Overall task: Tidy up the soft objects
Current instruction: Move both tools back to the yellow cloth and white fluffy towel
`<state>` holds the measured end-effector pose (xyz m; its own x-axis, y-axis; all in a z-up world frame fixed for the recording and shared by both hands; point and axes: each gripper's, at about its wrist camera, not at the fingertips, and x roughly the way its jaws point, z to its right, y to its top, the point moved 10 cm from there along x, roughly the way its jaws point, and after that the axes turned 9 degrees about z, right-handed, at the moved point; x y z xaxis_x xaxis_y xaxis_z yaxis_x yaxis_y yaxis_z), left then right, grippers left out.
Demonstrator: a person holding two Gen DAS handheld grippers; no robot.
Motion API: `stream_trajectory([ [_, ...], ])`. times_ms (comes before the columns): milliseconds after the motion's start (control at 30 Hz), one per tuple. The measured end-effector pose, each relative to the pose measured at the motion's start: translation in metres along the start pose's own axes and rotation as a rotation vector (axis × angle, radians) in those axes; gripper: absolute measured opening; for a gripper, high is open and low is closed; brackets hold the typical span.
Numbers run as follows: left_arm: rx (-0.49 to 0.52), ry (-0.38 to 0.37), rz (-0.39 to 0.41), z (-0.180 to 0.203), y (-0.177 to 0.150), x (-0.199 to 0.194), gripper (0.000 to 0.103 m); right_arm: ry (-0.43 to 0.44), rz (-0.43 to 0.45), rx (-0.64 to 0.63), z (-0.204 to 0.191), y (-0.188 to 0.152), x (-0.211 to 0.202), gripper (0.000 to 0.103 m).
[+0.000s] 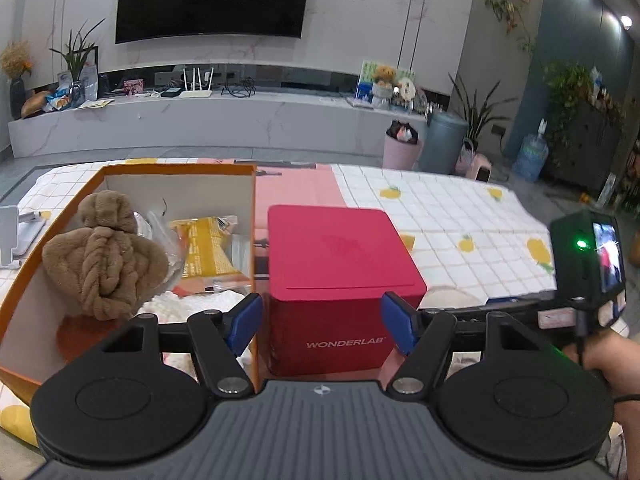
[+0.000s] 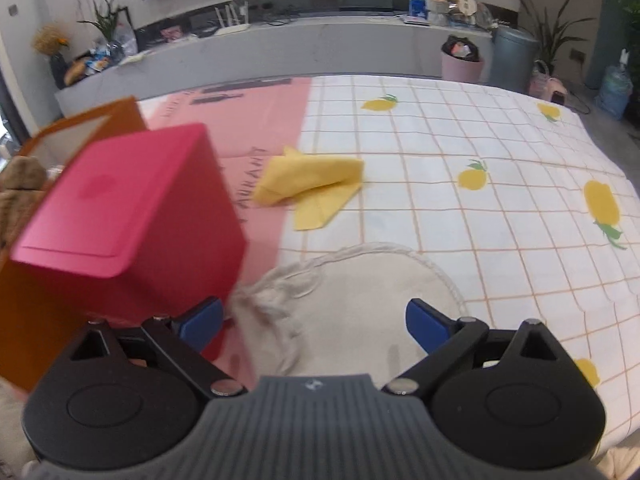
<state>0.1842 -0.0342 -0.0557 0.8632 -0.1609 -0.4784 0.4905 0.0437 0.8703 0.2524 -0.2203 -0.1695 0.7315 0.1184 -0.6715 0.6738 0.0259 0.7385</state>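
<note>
The open orange box [image 1: 48,280] holds a brown knotted plush [image 1: 104,256], a yellow packet [image 1: 208,248] and clear plastic wrap. A red WONDERLAB box [image 1: 340,256] stands to its right. My left gripper [image 1: 322,326] is open, its blue pads flanking the red box's near face; no grip shows. My right gripper [image 2: 314,326] is open and empty above a cream fringed cloth [image 2: 360,280]. A folded yellow cloth [image 2: 316,184] lies farther back. The red box [image 2: 132,216] is on the left there.
Everything rests on a lemon-print checked cover [image 2: 500,208] with a pink sheet [image 2: 240,128] over part of it. A white stand [image 1: 12,236] sits left of the orange box. Pink [image 1: 402,148] and grey [image 1: 442,140] bins stand on the floor beyond, before a low TV bench.
</note>
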Motion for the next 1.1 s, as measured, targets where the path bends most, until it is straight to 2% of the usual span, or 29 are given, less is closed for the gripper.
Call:
stream_trajectory([
  [100, 0.036, -0.006, -0.022, 0.013, 0.000, 0.006, 0.079, -0.024, -0.020, 0.041, 0.010, -0.003, 0.013, 0.097],
  [267, 0.156, -0.114, -0.123, 0.044, -0.003, 0.021, 0.079, -0.059, -0.056, 0.061, 0.021, -0.012, 0.028, 0.097],
  [400, 0.241, -0.139, -0.168, 0.057, 0.008, 0.038, 0.079, -0.073, -0.082, 0.109, 0.028, -0.018, 0.038, 0.098],
  [533, 0.420, -0.189, -0.198, 0.081, 0.020, 0.057, 0.080, -0.132, -0.089, 0.121, 0.034, -0.019, 0.041, 0.099],
  [600, 0.530, -0.203, -0.186, 0.095, 0.026, 0.068, 0.081, -0.155, -0.098, 0.075, 0.031, -0.021, 0.043, 0.100],
  [700, 0.668, -0.178, -0.187, 0.112, 0.032, 0.092, 0.083, -0.179, -0.085, 0.093, 0.035, -0.020, 0.045, 0.101],
  [767, 0.709, -0.145, -0.213, 0.119, 0.033, 0.111, 0.083, -0.192, -0.080, 0.105, 0.039, -0.018, 0.046, 0.101],
  [900, 0.765, -0.146, -0.285, 0.134, 0.025, 0.150, 0.080, -0.202, -0.055, 0.119, 0.044, -0.017, 0.047, 0.101],
  [1000, 0.785, -0.216, -0.349, 0.143, 0.018, 0.167, 0.080, -0.242, -0.047, 0.157, 0.058, -0.016, 0.045, 0.098],
  [1067, 0.800, -0.261, -0.374, 0.151, 0.016, 0.177, 0.080, -0.257, -0.038, 0.159, 0.064, -0.014, 0.042, 0.087],
  [1100, 0.815, -0.283, -0.384, 0.154, 0.014, 0.181, 0.080, -0.254, -0.038, 0.153, 0.065, -0.013, 0.043, 0.086],
])
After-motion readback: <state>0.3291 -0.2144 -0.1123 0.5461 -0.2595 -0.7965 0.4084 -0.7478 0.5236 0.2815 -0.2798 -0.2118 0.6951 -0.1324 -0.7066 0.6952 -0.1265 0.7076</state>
